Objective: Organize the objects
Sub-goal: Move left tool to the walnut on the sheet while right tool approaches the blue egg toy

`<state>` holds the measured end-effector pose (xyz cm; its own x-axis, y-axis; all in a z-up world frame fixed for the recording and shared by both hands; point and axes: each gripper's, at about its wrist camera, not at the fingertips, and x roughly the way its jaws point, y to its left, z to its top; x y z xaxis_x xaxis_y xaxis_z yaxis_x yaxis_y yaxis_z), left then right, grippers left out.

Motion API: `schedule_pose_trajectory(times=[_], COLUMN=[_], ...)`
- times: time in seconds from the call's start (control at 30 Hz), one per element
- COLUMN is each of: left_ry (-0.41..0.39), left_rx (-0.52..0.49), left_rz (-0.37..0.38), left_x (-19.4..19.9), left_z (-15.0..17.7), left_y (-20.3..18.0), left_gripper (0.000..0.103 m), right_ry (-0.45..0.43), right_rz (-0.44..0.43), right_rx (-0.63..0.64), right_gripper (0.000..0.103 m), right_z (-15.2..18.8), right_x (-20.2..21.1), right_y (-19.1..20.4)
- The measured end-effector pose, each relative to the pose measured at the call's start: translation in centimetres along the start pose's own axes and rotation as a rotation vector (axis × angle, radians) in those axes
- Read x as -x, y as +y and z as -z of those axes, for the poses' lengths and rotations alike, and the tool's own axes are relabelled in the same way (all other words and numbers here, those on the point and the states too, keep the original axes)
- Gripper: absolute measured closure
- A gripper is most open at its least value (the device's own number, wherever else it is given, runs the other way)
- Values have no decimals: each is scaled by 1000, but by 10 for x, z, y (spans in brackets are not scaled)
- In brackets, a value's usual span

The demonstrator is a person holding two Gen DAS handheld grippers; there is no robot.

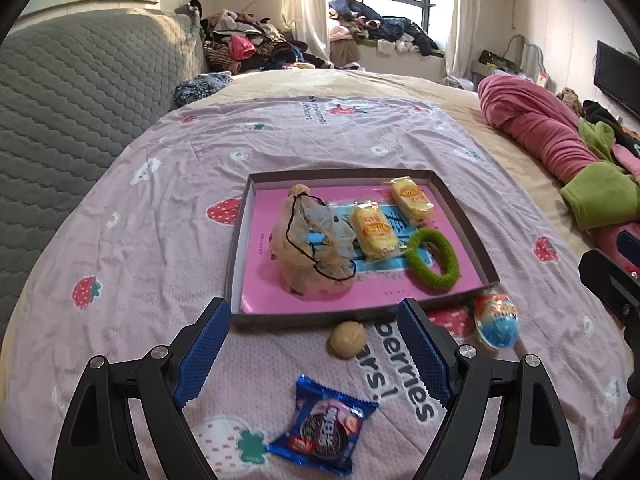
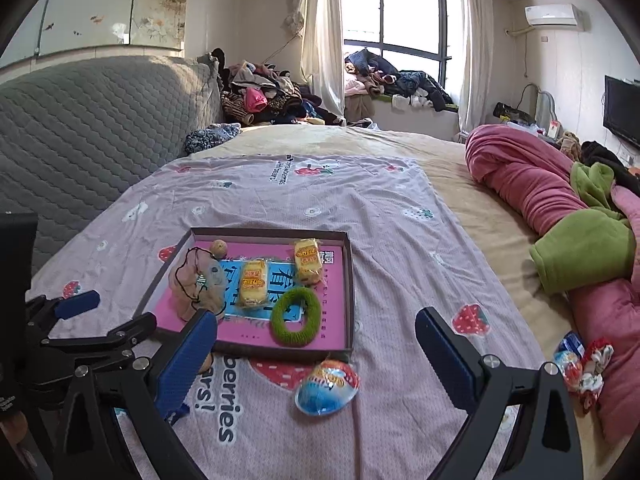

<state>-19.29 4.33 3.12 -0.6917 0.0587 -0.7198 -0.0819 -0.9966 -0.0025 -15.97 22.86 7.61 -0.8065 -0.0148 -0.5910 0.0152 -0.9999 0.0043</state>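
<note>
Two hand-held grippers hover over a pink strawberry-print sheet (image 1: 168, 216) on the bed, both w/ blue-padded jaws spread wide, nothing held. Left gripper (image 1: 314, 354) frames a small round beige ball (image 1: 348, 339) just outside the near wall of a shallow dark cardboard tray w/ pink floor (image 1: 466, 216); a blue Oreo packet (image 1: 322, 426) lies nearer the camera. Right gripper (image 2: 316, 354) sits above a blue-and-red foil egg (image 2: 327, 386), just beside the tray's near corner. Inside tray: crumpled beige mesh pouch w/ black cord (image 1: 310, 240), 2 yellow wrapped cakes (image 1: 374, 228), fuzzy green ring (image 1: 432, 258), another small beige ball (image 1: 299, 190) at the far wall.
</note>
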Motion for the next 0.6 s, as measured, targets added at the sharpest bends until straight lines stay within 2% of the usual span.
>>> schedule_pose_trajectory(times=[0.3, 0.6], left_ry=[-21, 10], left_rx=[-15, -27], left_rz=[3, 6], left_x=[30, 24], left_z=[5, 19], left_y=[-12, -16], left_gripper=[17, 17], right_ry=[3, 34], right_rz=[3, 14], right_rx=[-5, 2], right_gripper=[3, 3], right_z=[11, 24], right_x=[23, 21], right_y=[-4, -9])
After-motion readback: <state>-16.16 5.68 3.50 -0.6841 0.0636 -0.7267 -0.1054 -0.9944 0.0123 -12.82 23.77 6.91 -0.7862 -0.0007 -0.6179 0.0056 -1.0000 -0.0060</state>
